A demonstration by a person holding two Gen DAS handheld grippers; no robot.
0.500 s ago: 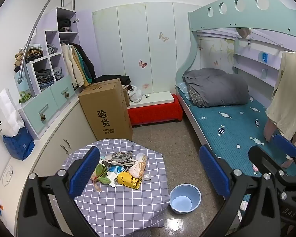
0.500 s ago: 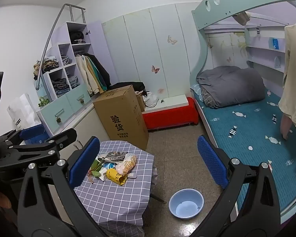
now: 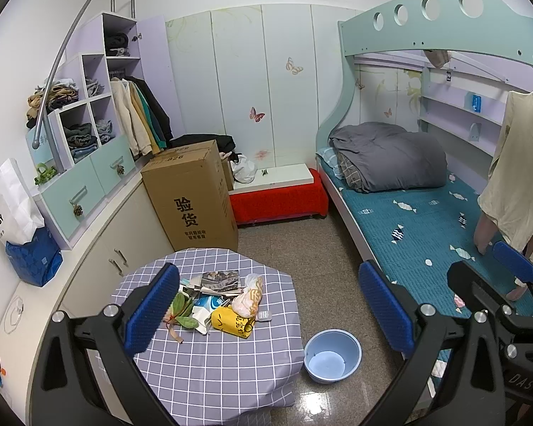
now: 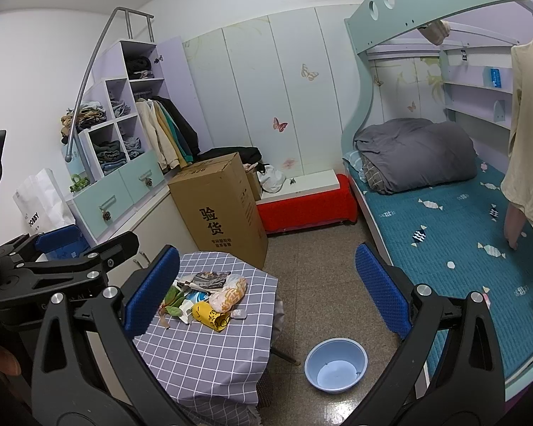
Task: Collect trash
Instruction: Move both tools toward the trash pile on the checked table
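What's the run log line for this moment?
left tool: open, empty | right tool: open, empty | trash pile: on table | basin: on floor

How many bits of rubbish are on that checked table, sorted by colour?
Only those I can separate in the heap:
Yellow: 1, the yellow bag
Green: 1, the leafy sprig
Orange-and-clear: 1, the plastic bag
Printed paper: 1, the leaflet
Total: 4

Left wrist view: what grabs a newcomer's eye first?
The trash heap in the middle of the checked table: a yellow bag, leaves and papers, framed by the open left gripper. Next, the blue basin on the floor right of the table, between it and the bed. Behind the table stands a tall cardboard box, with a red bench to its right.
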